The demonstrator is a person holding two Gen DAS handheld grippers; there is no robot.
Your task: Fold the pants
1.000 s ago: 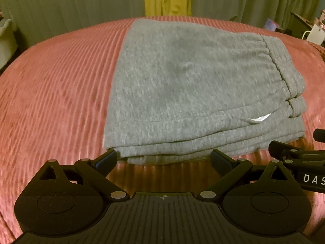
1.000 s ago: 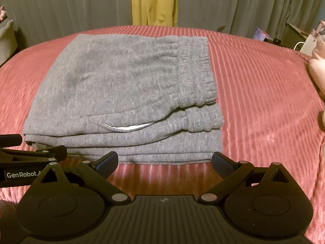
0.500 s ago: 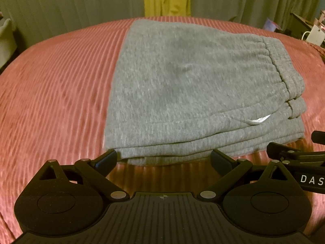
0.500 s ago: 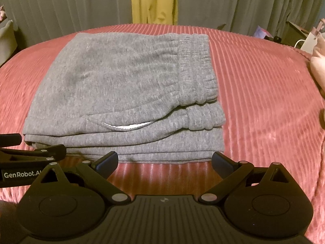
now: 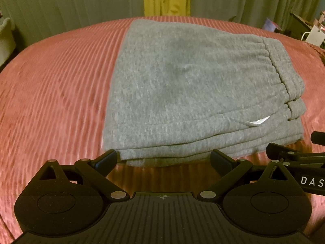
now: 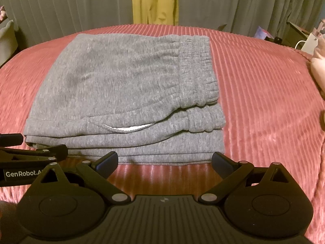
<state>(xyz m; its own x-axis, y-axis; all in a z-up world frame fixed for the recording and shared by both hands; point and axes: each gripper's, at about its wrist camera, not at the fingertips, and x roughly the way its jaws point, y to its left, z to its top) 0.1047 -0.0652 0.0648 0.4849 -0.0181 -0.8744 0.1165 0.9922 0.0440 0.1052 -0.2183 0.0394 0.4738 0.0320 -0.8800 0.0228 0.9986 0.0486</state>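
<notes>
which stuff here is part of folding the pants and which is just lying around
Part of the job:
- grey pants, folded in a stack on the red bedspread
- left tool, open
- right tool, open

Just lying about:
- white box beyond the bed
- pink bundle at the bed's edge
- curtains

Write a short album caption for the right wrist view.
Open right tongs face neatly folded grey pants on a pink ribbed bedspread.

Dim, warm indoor light, soft focus

Fisheye bending curves the bedspread (image 5: pixel 50 93) at the edges; corners vignette black; the gripper bodies shade the cloth just ahead.
</notes>
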